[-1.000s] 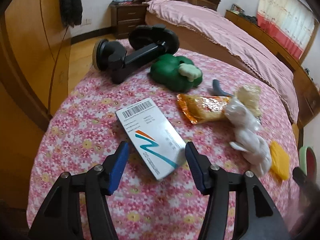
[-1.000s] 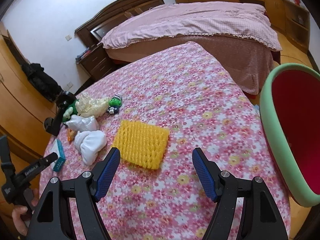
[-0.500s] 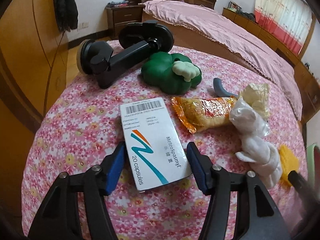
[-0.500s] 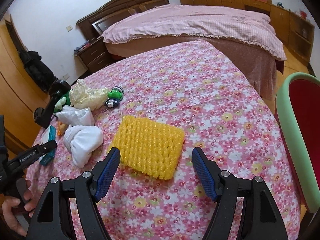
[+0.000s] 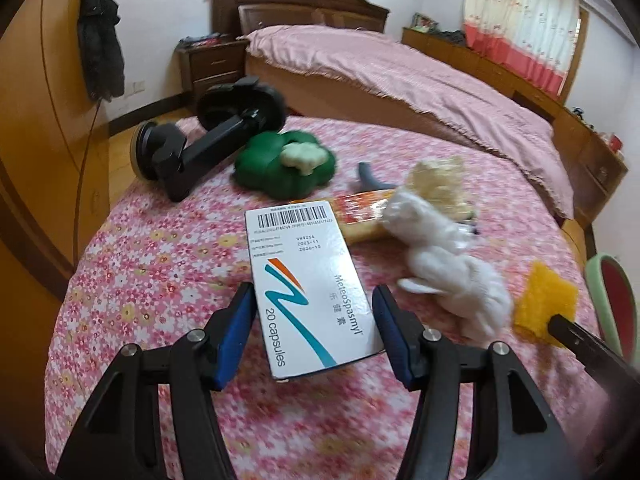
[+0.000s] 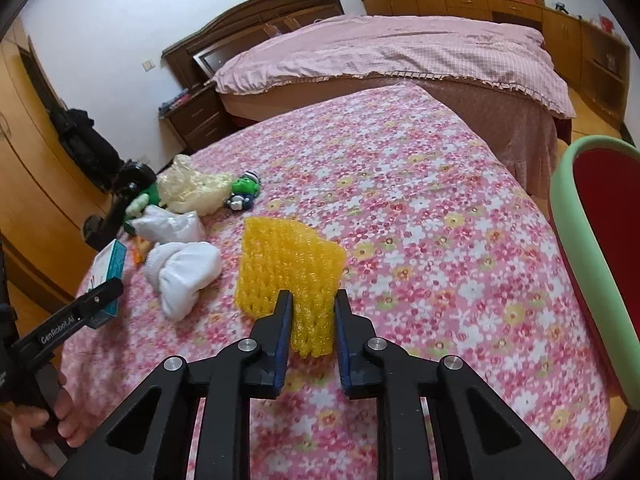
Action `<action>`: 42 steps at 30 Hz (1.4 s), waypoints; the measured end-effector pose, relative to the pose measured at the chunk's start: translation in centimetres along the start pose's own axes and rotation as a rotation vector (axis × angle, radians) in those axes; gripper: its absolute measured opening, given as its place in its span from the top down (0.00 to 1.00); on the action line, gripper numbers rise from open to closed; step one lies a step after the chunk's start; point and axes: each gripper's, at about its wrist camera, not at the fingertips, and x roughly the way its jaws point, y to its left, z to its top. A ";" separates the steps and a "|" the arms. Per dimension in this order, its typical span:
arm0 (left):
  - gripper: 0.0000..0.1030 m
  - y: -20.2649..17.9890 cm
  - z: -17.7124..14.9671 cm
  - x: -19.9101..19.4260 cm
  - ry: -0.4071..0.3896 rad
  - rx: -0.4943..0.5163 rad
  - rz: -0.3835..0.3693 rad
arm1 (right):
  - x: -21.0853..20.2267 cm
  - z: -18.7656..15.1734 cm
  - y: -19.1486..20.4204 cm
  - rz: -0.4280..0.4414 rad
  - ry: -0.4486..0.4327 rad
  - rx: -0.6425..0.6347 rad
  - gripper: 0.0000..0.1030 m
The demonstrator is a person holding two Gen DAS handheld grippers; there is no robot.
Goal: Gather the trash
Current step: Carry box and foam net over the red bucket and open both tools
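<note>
My left gripper (image 5: 313, 296) is shut on a white capsule box (image 5: 308, 280) with a barcode, held tilted just above the floral tablecloth (image 5: 160, 272). The right wrist view shows that box (image 6: 114, 264) at the far left. My right gripper (image 6: 313, 300) is shut on the near edge of a yellow foam net (image 6: 288, 260), which stands bunched upward. Crumpled white tissue (image 5: 440, 264), an orange snack wrapper (image 5: 360, 216) and a cream plastic bag (image 5: 436, 180) lie on the cloth between the two grippers.
A green-rimmed red bin (image 6: 568, 240) stands off the table's right edge. A black phone holder (image 5: 208, 136), a green plush (image 5: 284, 164) and a small toy figure (image 6: 244, 192) lie at the far left. A bed (image 6: 380, 52) is behind. A hand (image 6: 36, 428) grips the left tool.
The right jaws have closed onto the yellow foam net, folding it upward. The box has lined up between the left jaws and now travels with that gripper.
</note>
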 end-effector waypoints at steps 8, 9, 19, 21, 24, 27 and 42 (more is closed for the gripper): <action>0.41 -2.1 -0.4 -3.9 -0.044 0.034 -0.081 | -4.1 -0.6 -0.1 0.010 -0.069 0.025 0.83; 0.41 -2.4 -0.5 -4.2 -0.048 0.038 -0.086 | -4.6 -0.6 -0.1 0.011 -0.077 0.026 0.83; 0.41 -5.3 -1.3 -7.5 -0.086 0.089 -0.162 | -9.6 -1.4 -0.9 0.007 -0.169 0.051 0.83; 0.41 -5.8 -1.4 -7.8 -0.088 0.096 -0.177 | -10.5 -1.5 -1.1 0.004 -0.186 0.056 0.83; 0.41 -6.9 -1.5 -8.4 -0.095 0.112 -0.199 | -11.9 -1.6 -1.7 -0.002 -0.212 0.070 0.83; 0.41 -8.3 -1.4 -9.0 -0.103 0.136 -0.228 | -13.2 -1.7 -2.6 -0.010 -0.239 0.090 0.83; 0.41 -17.3 -1.1 -9.3 -0.083 0.275 -0.369 | -18.7 -2.0 -8.6 -0.096 -0.355 0.197 0.83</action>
